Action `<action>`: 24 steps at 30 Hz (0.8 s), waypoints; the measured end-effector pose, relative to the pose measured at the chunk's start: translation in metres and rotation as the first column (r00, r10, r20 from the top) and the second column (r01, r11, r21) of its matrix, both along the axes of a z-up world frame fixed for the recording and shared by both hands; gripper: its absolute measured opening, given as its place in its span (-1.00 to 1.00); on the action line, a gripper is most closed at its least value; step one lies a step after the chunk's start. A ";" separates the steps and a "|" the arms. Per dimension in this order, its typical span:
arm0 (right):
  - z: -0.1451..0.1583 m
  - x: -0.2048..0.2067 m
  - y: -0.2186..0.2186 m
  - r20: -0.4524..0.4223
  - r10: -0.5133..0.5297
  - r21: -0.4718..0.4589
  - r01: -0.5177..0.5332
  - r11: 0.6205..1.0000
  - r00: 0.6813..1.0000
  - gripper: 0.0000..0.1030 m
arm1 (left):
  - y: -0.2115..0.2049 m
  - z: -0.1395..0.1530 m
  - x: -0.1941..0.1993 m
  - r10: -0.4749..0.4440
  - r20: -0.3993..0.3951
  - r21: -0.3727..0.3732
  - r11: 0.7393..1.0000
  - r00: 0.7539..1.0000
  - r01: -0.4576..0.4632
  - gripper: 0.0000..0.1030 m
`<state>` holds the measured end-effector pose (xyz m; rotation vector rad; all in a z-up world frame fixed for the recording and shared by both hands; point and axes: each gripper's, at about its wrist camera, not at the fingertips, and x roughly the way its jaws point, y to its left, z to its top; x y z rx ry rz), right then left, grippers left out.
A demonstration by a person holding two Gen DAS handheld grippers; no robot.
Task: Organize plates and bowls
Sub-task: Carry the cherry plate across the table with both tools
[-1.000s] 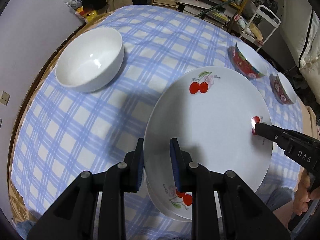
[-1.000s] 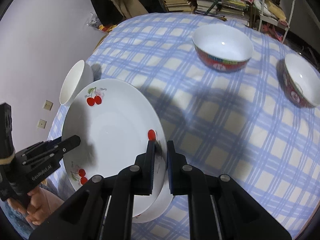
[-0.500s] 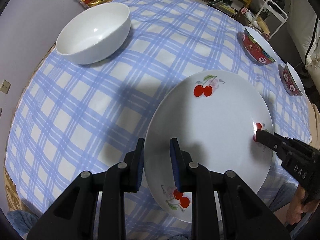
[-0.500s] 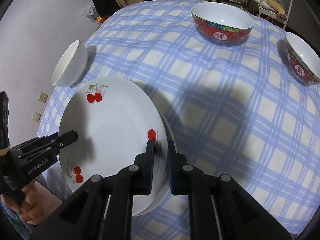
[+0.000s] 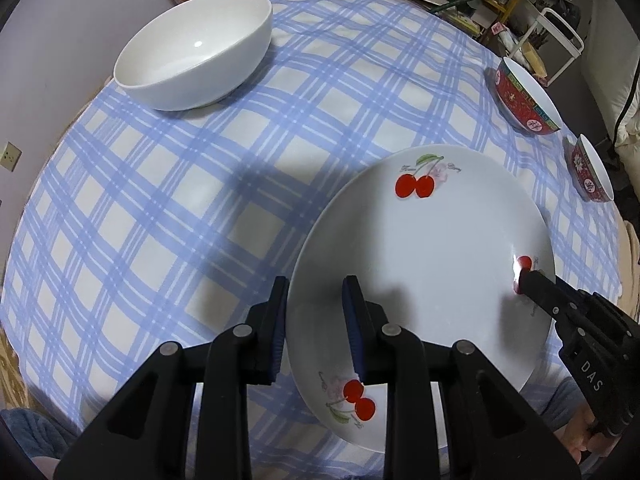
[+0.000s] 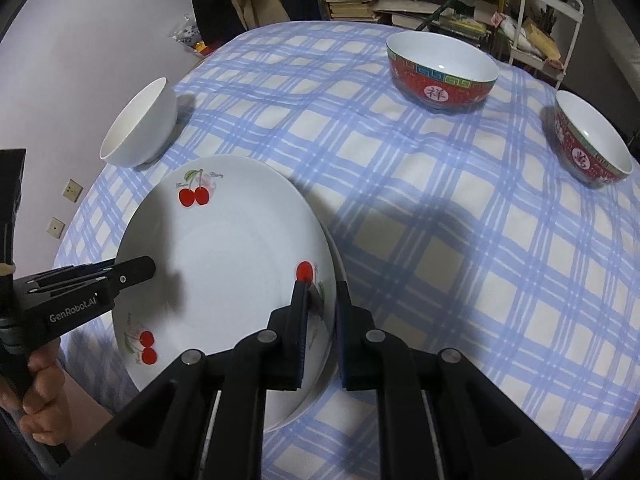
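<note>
- The round counter under a blue-and-white checked cloth is carrying all the crockery, with the plates lying at its near edge, close to the person.
- The white glazed ceramic plate with red cherry prints is sitting on top of a second matching plate, of which only a thin rim is peeking out; I judge it stiff, fairly heavy, slick and breakable, so it is best taken by the raised rim from two opposite sides and kept level.
- The plain white ceramic bowl is standing well apart at the far left, and the larger red patterned bowl and the smaller red patterned bowl are waiting at the far right.
- The left claw is opening, its blue pads straddling the plate's left rim with a visible gap on both sides.
- The right claw is staying narrow, pinching the top plate's right rim.
</note>
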<state>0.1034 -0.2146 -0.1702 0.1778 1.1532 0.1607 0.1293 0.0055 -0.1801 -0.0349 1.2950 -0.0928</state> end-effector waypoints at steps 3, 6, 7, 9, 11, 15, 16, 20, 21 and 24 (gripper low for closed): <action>0.000 -0.002 0.000 0.013 -0.002 -0.005 0.002 1.000 1.000 -0.73 | 0.000 0.001 -0.001 -0.002 0.005 0.006 1.000 1.000 0.002 -0.49; 0.001 -0.003 0.002 0.027 -0.008 -0.012 0.008 1.000 1.000 -0.73 | -0.002 0.001 -0.002 -0.008 0.009 0.021 1.000 1.000 0.008 -0.49; 0.001 -0.003 0.002 0.031 -0.012 -0.013 0.012 1.000 0.999 -0.73 | -0.003 0.001 -0.003 -0.014 0.012 0.032 0.999 1.000 0.014 -0.50; 0.001 -0.004 0.002 0.042 -0.014 -0.016 0.014 1.000 0.999 -0.73 | -0.003 0.001 -0.006 -0.005 0.010 0.038 0.999 1.000 0.004 -0.51; 0.001 -0.005 0.003 0.048 -0.008 -0.020 0.009 1.000 0.999 -0.73 | -0.004 0.001 -0.009 -0.004 0.009 0.049 0.999 1.000 0.003 -0.52; 0.001 -0.007 0.001 0.054 -0.023 -0.061 0.026 0.998 0.998 -0.74 | -0.004 0.003 -0.014 -0.009 0.017 0.054 0.999 1.000 0.008 -0.53; -0.002 -0.006 0.000 0.040 -0.029 -0.071 0.032 0.997 0.999 -0.74 | -0.005 0.004 -0.014 -0.011 0.018 0.059 0.998 1.000 0.010 -0.53; -0.009 -0.004 -0.004 0.014 -0.035 -0.036 0.035 0.999 0.999 -0.77 | -0.007 0.004 -0.015 -0.018 0.018 0.070 0.997 1.000 0.016 -0.53; -0.008 -0.004 -0.003 0.019 -0.032 -0.043 0.032 0.999 0.999 -0.77 | -0.007 0.003 -0.015 -0.019 0.015 0.079 0.997 1.000 0.018 -0.53; -0.009 -0.004 -0.004 0.017 -0.044 -0.034 0.044 0.998 0.999 -0.77 | -0.007 -0.002 -0.015 -0.018 -0.002 0.093 0.995 1.000 0.018 -0.53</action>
